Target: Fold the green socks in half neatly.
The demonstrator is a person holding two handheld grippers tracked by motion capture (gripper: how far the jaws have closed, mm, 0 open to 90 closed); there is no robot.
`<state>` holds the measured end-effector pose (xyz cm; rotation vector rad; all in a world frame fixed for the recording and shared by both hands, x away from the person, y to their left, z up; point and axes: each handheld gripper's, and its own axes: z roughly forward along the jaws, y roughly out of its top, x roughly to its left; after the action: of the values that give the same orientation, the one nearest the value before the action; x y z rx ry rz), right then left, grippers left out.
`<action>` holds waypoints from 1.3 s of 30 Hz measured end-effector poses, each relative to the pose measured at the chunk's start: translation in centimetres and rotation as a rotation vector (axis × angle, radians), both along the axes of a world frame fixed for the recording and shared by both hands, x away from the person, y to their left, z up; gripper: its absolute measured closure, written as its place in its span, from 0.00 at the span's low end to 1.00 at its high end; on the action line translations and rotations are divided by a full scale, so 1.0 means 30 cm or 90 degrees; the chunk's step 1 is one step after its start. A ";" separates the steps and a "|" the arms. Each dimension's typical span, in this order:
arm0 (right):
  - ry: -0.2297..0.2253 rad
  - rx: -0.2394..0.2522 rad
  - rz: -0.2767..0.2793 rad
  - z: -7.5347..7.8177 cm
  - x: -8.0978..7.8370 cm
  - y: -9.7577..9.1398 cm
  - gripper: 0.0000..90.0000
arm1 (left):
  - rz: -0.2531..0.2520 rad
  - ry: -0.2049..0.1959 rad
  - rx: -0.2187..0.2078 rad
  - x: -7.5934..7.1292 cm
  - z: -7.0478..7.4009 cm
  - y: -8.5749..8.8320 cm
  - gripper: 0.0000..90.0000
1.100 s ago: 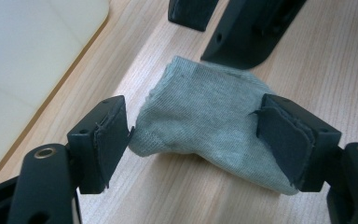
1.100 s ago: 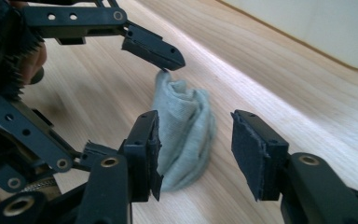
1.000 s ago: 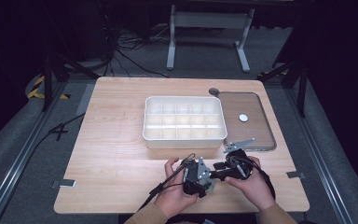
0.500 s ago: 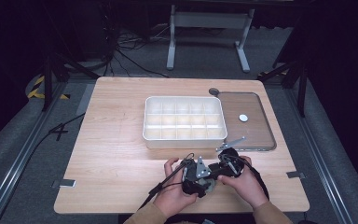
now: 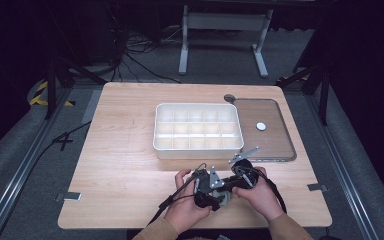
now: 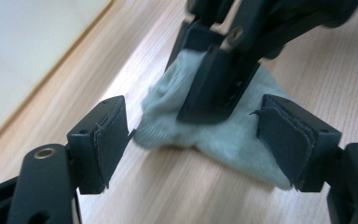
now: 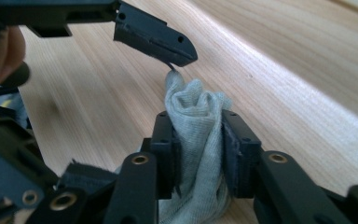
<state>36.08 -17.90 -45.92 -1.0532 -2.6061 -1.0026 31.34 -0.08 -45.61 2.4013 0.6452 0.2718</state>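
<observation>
- Right hand-held gripper (image 7: 199, 154) is clenched on a bunched grey cloth (image 7: 200, 126); its jaws have just been closing, with the cloth between them.
- Left hand-held gripper (image 6: 193, 135) is released: pads stand apart, cloth (image 6: 223, 135) between them but not pressed.
- Cloth sits on the worktop (image 5: 125, 150) near the front edge, right of middle, in front of the white divided tray (image 5: 198, 131).
- My read of the step: gather or fold the cloth using both grippers.
- To do it well: keep the right grip firm on the fold, bring the left pads onto a free edge, not the bunched middle.
- Close left only once fabric fills the gap; avoid pinching the right gripper's jaw, which sits right between the left pads.
</observation>
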 end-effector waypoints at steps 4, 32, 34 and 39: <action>-0.038 -0.001 -0.002 0.015 -0.008 -0.005 0.79 | 0.016 -0.001 0.007 0.001 0.020 0.025 0.25; -0.177 -0.009 -0.027 0.239 0.024 -0.076 0.79 | 0.157 0.058 -0.086 0.076 0.111 0.356 0.30; -0.182 -0.008 -0.032 0.252 0.031 -0.081 0.79 | 0.155 0.054 -0.088 0.078 0.110 0.357 0.30; -0.194 -0.002 -0.041 0.280 0.049 -0.093 0.79 | 0.155 0.059 -0.079 0.074 0.110 0.355 0.30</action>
<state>37.56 -20.68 -37.53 -1.0660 -2.8244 -1.2658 33.57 10.58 -42.30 2.2282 0.9699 0.2162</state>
